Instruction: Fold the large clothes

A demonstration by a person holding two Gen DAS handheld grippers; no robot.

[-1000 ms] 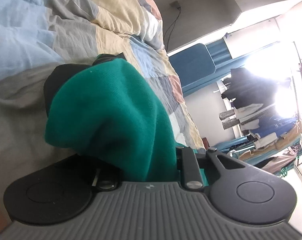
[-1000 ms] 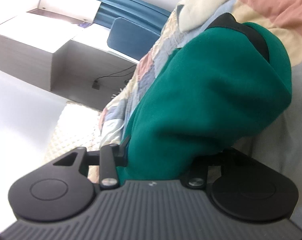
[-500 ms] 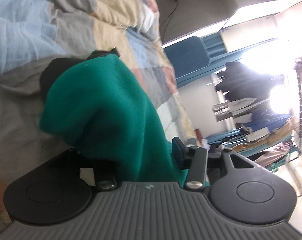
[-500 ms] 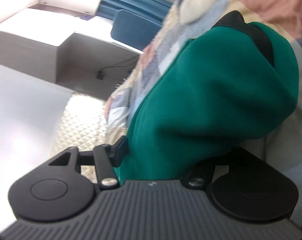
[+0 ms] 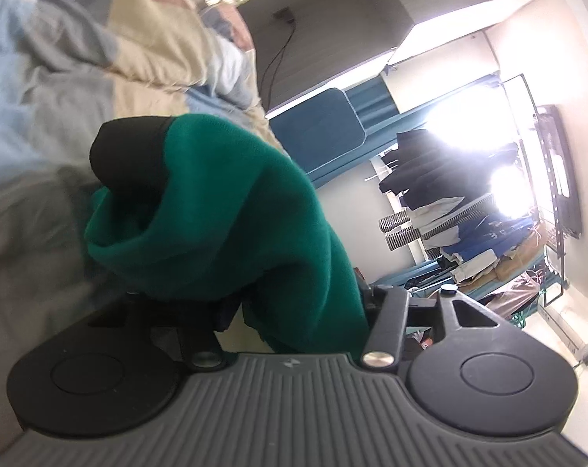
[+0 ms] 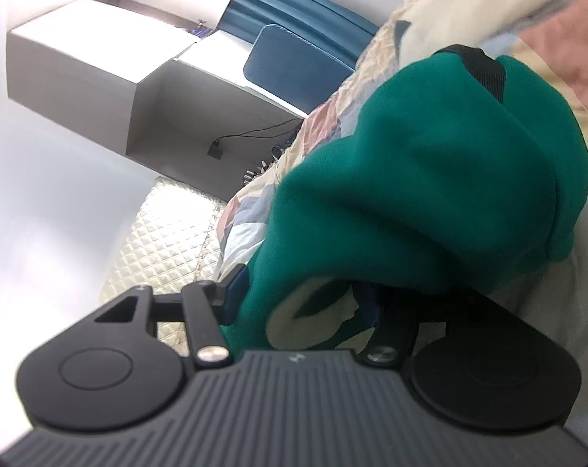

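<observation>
A green garment [image 5: 239,210] with a black trim is bunched over my left gripper [image 5: 146,163], which is shut on it; the cloth hides most of both fingers. In the right wrist view the same green garment [image 6: 430,179] drapes over my right gripper [image 6: 481,66], also shut on it, with only a black fingertip [image 6: 485,68] poking out. Both grippers hold the cloth up, off the patchwork bed cover [image 5: 60,78] behind it.
The bed [image 6: 255,210] has a quilted headboard [image 6: 165,241] at its end. A blue chair [image 5: 313,132] and grey desk [image 6: 200,109] stand beyond it. A rack of hanging clothes [image 5: 449,202] is by the bright window.
Both grippers have lifted and tilted with the green garment; the cloth now hangs looser, showing gaps near the finger bases. The views are blurred by motion.
</observation>
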